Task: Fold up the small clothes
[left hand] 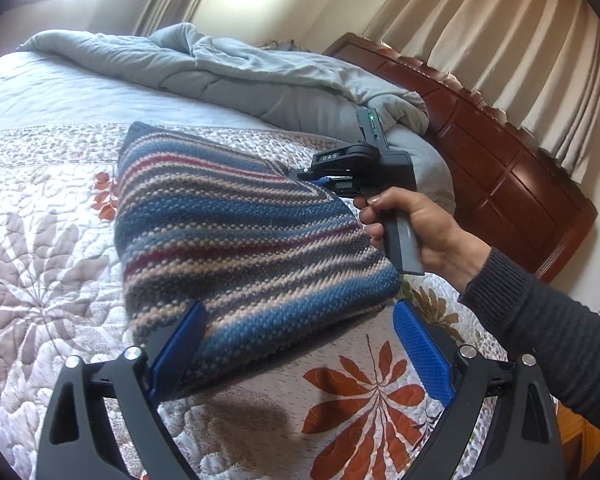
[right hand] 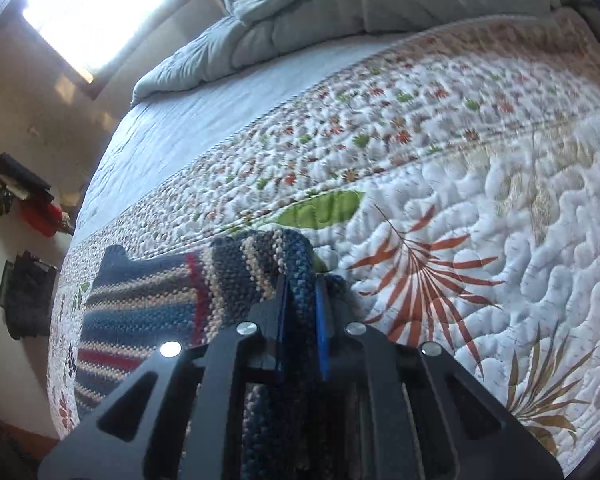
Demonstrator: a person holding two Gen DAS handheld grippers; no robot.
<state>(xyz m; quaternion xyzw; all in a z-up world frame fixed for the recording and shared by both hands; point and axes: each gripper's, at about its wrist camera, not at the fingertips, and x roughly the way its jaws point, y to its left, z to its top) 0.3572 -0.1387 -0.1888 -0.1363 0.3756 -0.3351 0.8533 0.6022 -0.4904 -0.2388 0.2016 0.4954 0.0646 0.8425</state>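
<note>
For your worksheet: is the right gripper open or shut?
Shut: the right gripper has its blue pads pinching a fold of the striped knit.

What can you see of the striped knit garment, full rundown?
The striped knit garment is a chunky woven-looking knit in blue, beige, grey and dark red bands. It lies folded on the floral quilt of the bed. The right tool is shut on a bunched blue edge at its far corner. The left tool stands open around its near corner, one pad against the fabric's edge, not gripping it.
</note>
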